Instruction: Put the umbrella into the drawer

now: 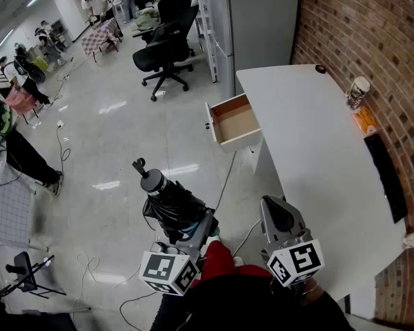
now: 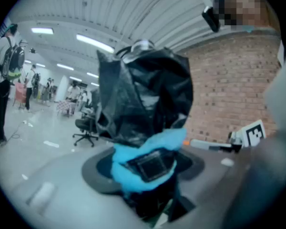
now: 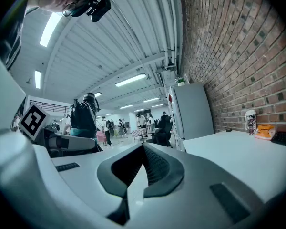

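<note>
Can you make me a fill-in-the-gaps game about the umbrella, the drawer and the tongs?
1. The left tongs grip a folded umbrella coloured ___.
2. The drawer of the white desk stands ___.
3. The right tongs are closed and hold ___.
4. The cup stands by the ___ wall.

Missing words: black; open; nothing; brick.

L claw (image 1: 183, 221), R claw (image 1: 277, 212): grey shells, b/w marker cubes (image 1: 167, 271); L pads (image 2: 133, 175) blue. Black + red clothing (image 1: 252, 301).
</note>
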`<action>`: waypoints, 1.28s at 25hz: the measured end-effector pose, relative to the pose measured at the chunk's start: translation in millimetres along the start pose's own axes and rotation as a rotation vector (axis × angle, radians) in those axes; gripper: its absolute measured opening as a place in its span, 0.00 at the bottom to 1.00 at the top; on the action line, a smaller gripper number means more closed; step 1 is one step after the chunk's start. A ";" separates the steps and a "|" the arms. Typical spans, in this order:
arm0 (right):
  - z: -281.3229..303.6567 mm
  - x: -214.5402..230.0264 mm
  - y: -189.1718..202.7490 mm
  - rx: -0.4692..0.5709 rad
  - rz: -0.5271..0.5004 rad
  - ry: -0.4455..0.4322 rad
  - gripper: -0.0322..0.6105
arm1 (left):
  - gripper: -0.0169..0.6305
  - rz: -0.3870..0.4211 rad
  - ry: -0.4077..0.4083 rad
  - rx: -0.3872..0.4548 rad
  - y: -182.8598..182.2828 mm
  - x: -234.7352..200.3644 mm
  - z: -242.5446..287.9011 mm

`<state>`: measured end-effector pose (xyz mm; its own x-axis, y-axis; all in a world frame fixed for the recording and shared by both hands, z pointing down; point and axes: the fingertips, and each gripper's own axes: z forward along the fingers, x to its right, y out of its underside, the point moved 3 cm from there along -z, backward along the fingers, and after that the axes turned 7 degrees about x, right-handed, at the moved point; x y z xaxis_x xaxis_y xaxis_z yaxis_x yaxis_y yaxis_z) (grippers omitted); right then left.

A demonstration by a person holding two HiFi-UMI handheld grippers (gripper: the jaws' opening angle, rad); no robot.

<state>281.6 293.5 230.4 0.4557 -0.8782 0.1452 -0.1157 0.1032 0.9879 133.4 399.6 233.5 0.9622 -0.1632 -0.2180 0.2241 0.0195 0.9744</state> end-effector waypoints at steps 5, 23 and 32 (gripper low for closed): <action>15.1 5.7 2.2 0.009 0.002 0.014 0.06 | 0.44 0.001 -0.005 0.009 -3.0 -13.9 10.5; 95.1 27.2 10.2 -0.004 0.046 0.022 0.07 | 0.44 -0.007 -0.025 0.005 -17.4 -84.4 69.8; 151.3 38.4 18.3 -0.025 0.068 0.066 0.07 | 0.44 -0.028 -0.017 -0.011 -22.9 -135.3 112.2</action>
<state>163.4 190.9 245.8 0.5051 -0.8359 0.2148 -0.1272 0.1740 0.9765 -19.4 310.5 246.9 0.9527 -0.1807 -0.2443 0.2529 0.0257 0.9672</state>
